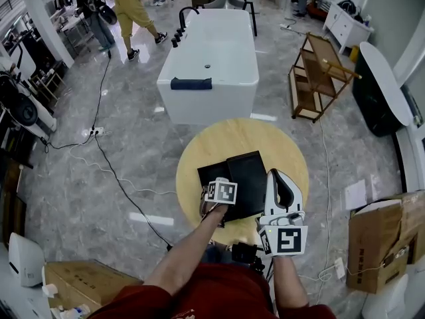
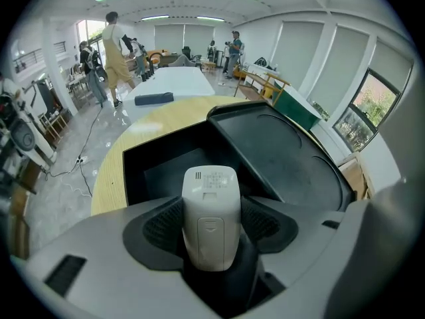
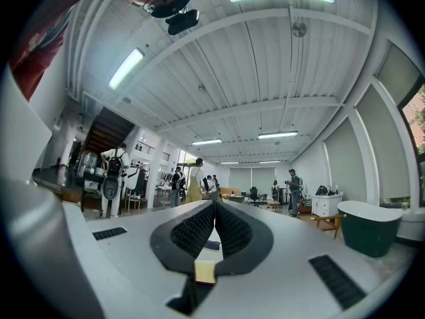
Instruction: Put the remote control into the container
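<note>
Two jaws of the left gripper point(image 2: 211, 236) are pinching a white remote control point(image 2: 211, 201) by its sides, holding it above the near edge of the open black container point(image 2: 156, 168). The container is sitting toward the near-left edge of the round wooden table point(image 1: 285, 145), with a black lid point(image 2: 279, 151) resting across its right edge. The right gripper point(image 3: 214, 218) is hovering by the table's near-right edge, its jaws pressed together on nothing.
</note>
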`<state>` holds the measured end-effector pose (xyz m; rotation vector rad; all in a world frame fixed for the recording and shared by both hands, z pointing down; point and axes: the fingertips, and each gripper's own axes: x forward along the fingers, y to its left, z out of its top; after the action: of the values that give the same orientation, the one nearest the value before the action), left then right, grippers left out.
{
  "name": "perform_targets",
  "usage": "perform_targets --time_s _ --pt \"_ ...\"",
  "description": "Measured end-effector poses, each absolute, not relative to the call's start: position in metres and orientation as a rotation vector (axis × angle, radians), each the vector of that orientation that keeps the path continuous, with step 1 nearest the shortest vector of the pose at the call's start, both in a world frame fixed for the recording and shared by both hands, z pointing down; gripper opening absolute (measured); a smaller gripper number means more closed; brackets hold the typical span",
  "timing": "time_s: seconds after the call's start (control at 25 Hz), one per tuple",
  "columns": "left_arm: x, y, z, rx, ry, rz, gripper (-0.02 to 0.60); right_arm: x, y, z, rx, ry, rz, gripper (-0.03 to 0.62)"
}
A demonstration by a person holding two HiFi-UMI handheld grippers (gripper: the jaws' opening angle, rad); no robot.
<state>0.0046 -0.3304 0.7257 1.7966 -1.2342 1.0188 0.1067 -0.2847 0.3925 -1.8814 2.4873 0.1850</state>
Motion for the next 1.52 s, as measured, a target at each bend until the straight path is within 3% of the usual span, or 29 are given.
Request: perform_targets --time_s 1.52 --pt "-0.001 -0.331 0.714 1.862 -1.23 0.794 0.278 0.107 -0.28 0.386 -1.879 2.482 0.203 0.021"
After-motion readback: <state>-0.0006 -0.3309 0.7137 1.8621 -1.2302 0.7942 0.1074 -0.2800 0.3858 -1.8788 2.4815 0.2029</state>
